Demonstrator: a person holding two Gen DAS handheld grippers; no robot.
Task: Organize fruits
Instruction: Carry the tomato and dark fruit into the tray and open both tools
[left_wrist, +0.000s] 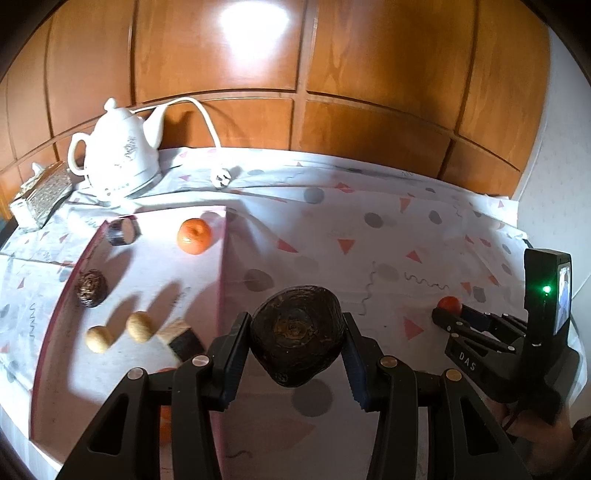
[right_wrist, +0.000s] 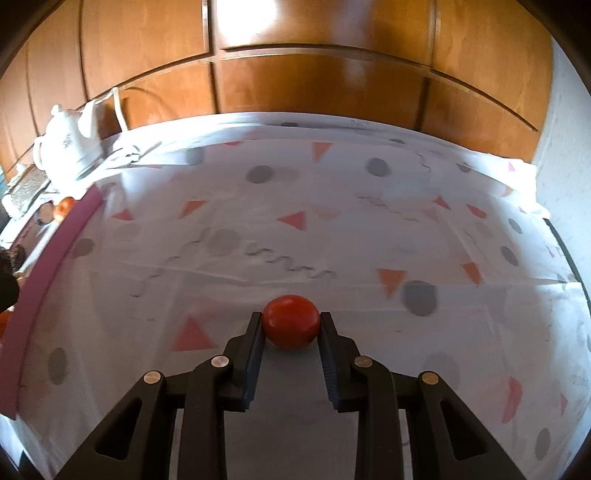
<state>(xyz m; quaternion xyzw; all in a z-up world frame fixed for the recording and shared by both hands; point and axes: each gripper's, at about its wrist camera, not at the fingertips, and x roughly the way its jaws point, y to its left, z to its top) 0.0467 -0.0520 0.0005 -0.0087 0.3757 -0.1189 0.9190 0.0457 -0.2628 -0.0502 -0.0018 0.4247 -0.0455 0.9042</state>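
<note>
Between ridged black pads (left_wrist: 350, 354), dark wrinkled lumpy fruit (left_wrist: 295, 334); glossy round tomato (right_wrist: 291, 321).

On the pink tray (left_wrist: 92, 258): one orange (left_wrist: 194, 236) at twelve o'clock, two tan round fruits (left_wrist: 139, 326) at six, one dark ridged ball (left_wrist: 91, 288) at nine, two dark cut pieces (left_wrist: 123, 230). Elsewhere: one big dark fruit (left_wrist: 295, 332), one small red fruit (right_wrist: 291, 321), one white teapot (left_wrist: 122, 158).
</note>
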